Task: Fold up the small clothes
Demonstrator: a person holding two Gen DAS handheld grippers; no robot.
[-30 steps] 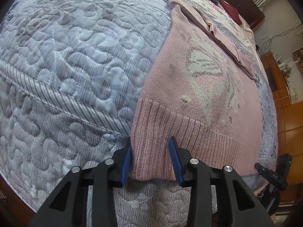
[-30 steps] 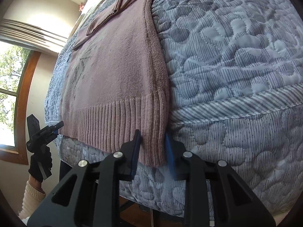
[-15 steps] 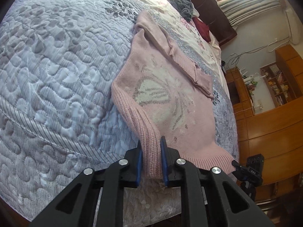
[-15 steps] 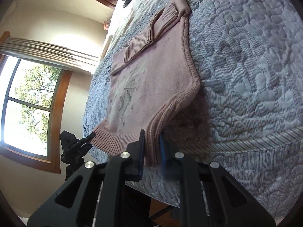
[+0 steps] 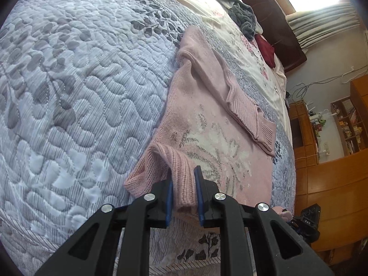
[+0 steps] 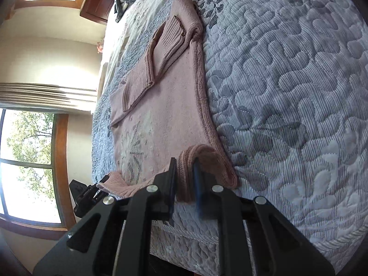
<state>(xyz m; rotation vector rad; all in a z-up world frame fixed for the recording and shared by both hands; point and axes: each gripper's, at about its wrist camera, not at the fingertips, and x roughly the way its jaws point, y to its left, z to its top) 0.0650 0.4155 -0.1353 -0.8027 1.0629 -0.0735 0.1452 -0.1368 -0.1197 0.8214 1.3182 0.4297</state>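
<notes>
Two hem corners of the pink sweater (image 5: pixel 207 124) are pinched: left gripper (image 5: pixel 182 195) and right gripper (image 6: pixel 185 184) each clamped on ribbing, lifted off the quilted bedspread (image 5: pixel 69 92), presumably so the bottom can be folded toward the already tucked sleeves (image 6: pixel 158 53).

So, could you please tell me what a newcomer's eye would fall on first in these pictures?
A pink sweater lies on a quilted grey bedspread, sleeves folded across its chest. Its ribbed hem is lifted at both corners, pinched by the left gripper and the right gripper. Grey clothes sit piled near the headboard.
</notes>
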